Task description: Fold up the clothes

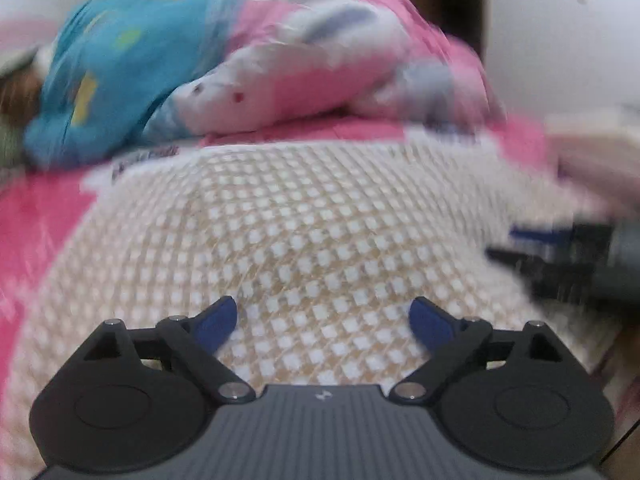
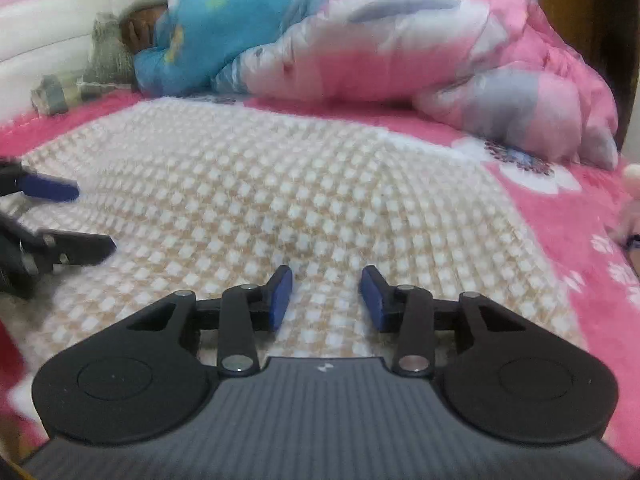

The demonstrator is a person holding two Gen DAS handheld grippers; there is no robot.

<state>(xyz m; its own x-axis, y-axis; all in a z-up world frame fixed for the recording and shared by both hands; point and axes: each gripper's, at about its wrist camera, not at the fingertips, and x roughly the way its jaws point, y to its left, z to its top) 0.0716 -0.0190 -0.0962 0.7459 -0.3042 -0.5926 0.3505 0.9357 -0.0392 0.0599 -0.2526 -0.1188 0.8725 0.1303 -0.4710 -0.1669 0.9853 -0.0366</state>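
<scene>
Pink fleece with white flower prints covers the bed [image 2: 560, 216], and a beige-and-white checkered garment [image 2: 304, 200] of nubby, waffle-like knit lies spread flat across its near part. Nearest in the left wrist view, the left gripper [image 1: 323, 322] hangs over this cloth with its blue-padded jaws spread wide and nothing between them. In the right wrist view, the right gripper [image 2: 326, 298] has its jaws partly apart, also empty, with the checkered weave showing in the gap. Each gripper appears at the edge of the other's view, low over the garment. Beyond the garment's far edge lies a puffy, glossy quilt [image 2: 440, 64] in pink, white and grey-blue, bunched into rounded folds. Beside it sits a crumpled turquoise cloth [image 2: 224, 20] with yellow marks. Past that, a grey knitted item [image 2: 108, 56] rests against a white headboard [image 2: 48, 28].
</scene>
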